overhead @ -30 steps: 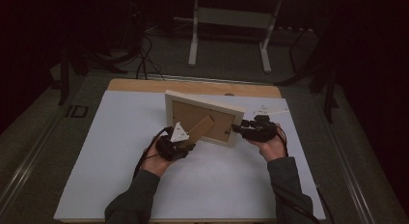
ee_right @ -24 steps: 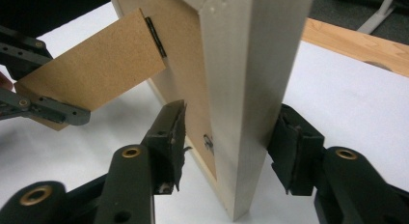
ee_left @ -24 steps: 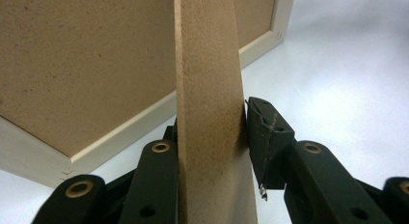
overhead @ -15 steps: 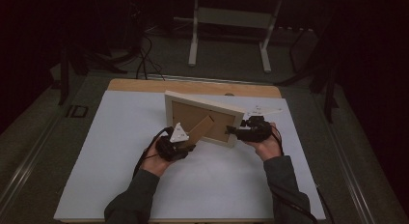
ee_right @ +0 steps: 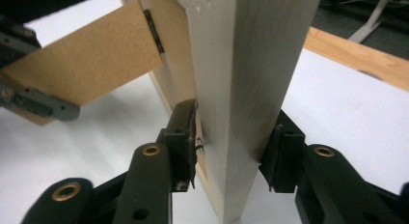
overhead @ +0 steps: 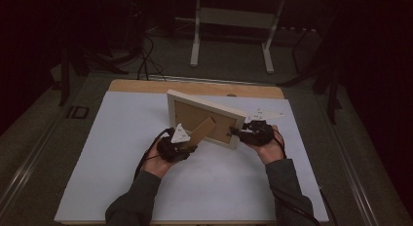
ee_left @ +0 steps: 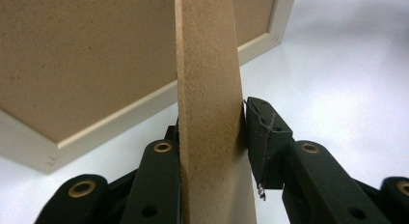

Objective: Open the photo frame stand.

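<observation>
Two grips noted: left hand-held gripper [ee_left: 212, 151] clamps the brown easel leg [ee_left: 210, 89]; right hand-held gripper [ee_right: 234, 147] clamps the cream picture frame [ee_right: 246, 89] edge. No legible markings.

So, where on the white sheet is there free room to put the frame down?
The white sheet is bare left of the left gripper and along the near edge between the sleeves. It is crowded at the centre, where the picture frame stands with the right gripper clamping it.

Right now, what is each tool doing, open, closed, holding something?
Left tool: closed on the brown stand leg of the picture frame.
Right tool: closed on the frame's pale side edge.
</observation>
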A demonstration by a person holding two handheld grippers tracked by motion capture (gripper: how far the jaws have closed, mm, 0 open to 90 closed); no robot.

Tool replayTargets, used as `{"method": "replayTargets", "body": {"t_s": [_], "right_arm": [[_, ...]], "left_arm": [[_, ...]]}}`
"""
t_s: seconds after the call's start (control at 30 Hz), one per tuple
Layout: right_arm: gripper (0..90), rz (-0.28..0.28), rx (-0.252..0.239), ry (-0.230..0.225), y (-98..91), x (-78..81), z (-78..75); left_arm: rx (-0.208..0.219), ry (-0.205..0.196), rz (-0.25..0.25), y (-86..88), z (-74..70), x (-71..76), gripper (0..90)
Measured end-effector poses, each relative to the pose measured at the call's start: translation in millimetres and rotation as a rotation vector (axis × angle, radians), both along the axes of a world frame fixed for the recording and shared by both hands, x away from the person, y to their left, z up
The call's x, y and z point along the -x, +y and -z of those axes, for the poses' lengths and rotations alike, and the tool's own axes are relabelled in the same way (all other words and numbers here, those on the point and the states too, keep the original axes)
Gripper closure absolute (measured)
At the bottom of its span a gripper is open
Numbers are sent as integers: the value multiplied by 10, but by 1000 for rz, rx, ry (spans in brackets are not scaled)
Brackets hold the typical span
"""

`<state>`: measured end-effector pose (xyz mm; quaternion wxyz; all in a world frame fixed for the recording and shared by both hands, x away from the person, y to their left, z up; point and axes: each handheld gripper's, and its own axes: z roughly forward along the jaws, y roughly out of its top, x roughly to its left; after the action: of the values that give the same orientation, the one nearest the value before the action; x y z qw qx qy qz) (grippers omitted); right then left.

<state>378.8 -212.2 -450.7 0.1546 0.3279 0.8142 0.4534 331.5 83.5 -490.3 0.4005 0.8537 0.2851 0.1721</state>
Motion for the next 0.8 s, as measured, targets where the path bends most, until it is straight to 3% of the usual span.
{"method": "replayTargets", "body": {"t_s": [0.37,0.53,0.63,0.8], "right_arm": [[653,19,50,-59,48,93,4],[665,14,100,-116,131,153,10],[667,9,116,-126,147,167,9],[668,-6,122,-130,156,195,12]], "left_arm": [[-8,-25,-28,-16,17,-8,657],[-83,-49,-83,-49,48,-17,611],[-85,-51,-88,-43,43,-14,590],[6,-28,-84,31,-14,-17,539]]}}
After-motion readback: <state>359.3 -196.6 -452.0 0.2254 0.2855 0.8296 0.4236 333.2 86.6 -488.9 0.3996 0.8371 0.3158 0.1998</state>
